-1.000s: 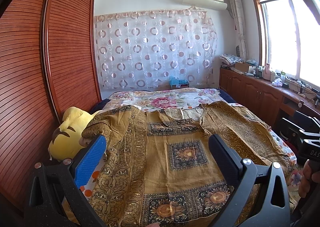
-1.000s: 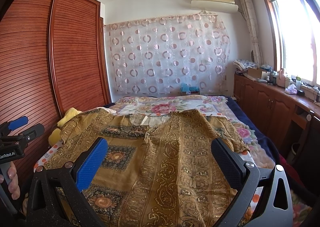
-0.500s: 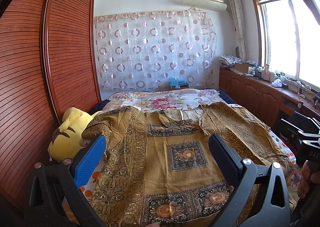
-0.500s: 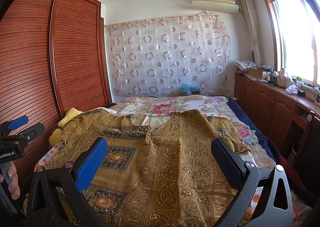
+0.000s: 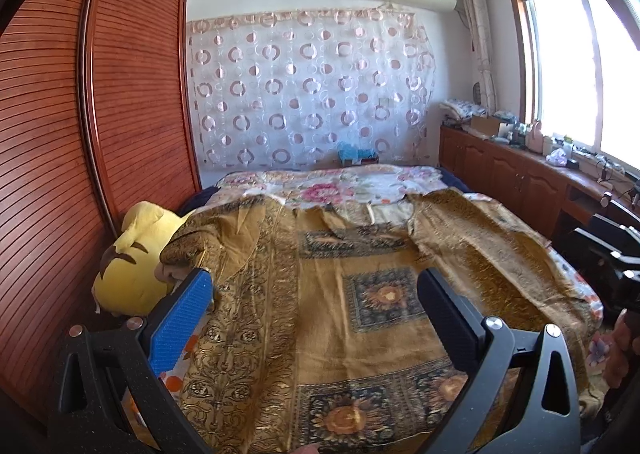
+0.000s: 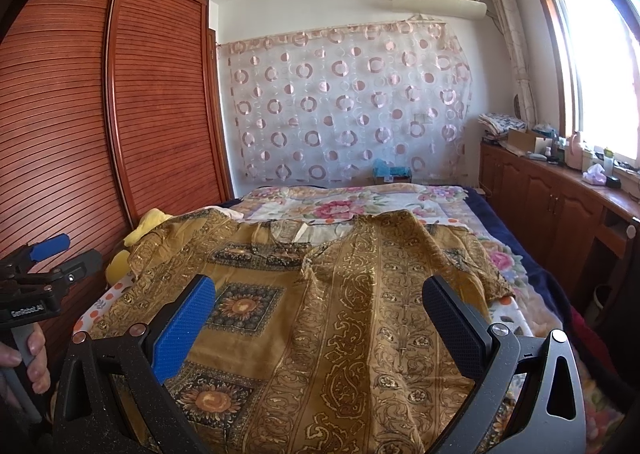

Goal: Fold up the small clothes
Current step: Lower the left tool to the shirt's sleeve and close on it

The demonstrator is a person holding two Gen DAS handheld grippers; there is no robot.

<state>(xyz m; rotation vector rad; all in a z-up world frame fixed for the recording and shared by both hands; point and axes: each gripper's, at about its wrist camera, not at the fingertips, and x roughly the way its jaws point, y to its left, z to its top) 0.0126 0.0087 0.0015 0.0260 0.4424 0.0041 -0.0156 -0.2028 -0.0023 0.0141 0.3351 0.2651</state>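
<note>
Fingers: both grippers spread wide, nothing between them; left gripper (image 5: 314,294) and right gripper (image 6: 318,300) hover above the garment, not touching it.
Garment: gold-brown patterned shirt (image 5: 360,314), spread across the bed (image 5: 340,190), collar toward the far end; its right side is already laid over toward the middle (image 6: 380,294).
Left sleeve: drapes over a yellow plush toy (image 5: 136,254) at the bed's left edge, next to the wardrobe (image 5: 80,134).
Step in hand: judged to be the pause before a grasp; no cloth is pinched yet, folding barely begun.
Next move: likely each gripper drops to an edge, sleeve or hem, and closes on thin cloth; the grip should take only the shirt, not the floral sheet beneath.
Left view only: plush toy in full, sleeve resting on it; part of the right hand (image 5: 622,350) at the frame edge.
Right view only: folded right panel's raised ridge close up; left hand (image 6: 24,358) on the other tool's handle; navy blanket (image 6: 532,254) along the bed's right side.
Hidden: near hem, cut off by the fingers in both views.
</note>
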